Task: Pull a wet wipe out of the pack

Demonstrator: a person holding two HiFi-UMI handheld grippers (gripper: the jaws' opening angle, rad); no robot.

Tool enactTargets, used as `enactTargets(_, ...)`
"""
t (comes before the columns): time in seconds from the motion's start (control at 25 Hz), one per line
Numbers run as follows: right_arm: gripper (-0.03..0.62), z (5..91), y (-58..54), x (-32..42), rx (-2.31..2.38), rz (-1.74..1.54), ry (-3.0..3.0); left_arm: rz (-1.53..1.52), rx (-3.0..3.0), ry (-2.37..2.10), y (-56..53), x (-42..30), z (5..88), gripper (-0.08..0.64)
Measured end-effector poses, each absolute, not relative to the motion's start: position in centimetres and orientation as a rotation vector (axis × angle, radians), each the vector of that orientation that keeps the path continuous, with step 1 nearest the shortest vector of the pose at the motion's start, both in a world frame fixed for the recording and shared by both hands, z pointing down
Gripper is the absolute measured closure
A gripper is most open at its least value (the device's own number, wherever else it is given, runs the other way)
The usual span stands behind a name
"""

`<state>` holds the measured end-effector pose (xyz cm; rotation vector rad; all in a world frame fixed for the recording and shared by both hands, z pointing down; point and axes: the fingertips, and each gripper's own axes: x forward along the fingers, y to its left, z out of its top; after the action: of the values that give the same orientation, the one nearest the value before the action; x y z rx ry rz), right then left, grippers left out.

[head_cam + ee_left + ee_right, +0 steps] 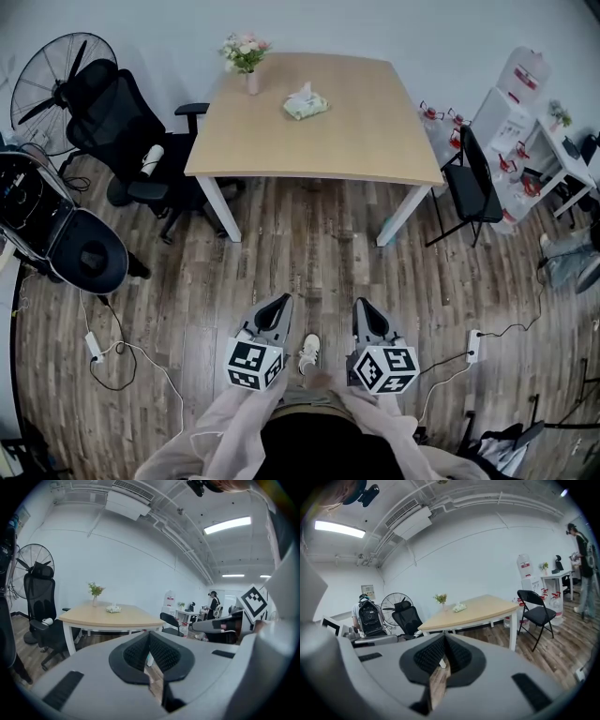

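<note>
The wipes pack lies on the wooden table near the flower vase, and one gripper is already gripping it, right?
Not quite. The wipes pack lies on the table near the flower vase, but neither gripper grips it: the head view shows the left gripper and right gripper shut and empty, well short of the table.

Count on record: one wooden table point(356, 131), bearing one wet wipe pack point(306, 105) and one vase of flowers point(248, 58). Seating: one black office chair point(122, 131) and one black folding chair point(473, 178). One standing fan point(52, 80). Two power strips lie on the floor, the left power strip point(94, 347) and the right power strip point(473, 345). Two grippers are present, the left gripper point(281, 302) and the right gripper point(364, 306). One shoe point(308, 352) shows between them.
</note>
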<state>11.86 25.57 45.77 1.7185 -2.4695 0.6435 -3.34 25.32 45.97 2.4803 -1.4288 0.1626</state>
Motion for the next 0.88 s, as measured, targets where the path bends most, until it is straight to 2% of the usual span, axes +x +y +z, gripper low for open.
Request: enactTargets(0.88, 0.58, 46.9, 13.0, 15.0, 1.646, 0.67, -2.502, 0.172, 2.461, -1.461, 12.5, 0.3, 46.6, 0.548)
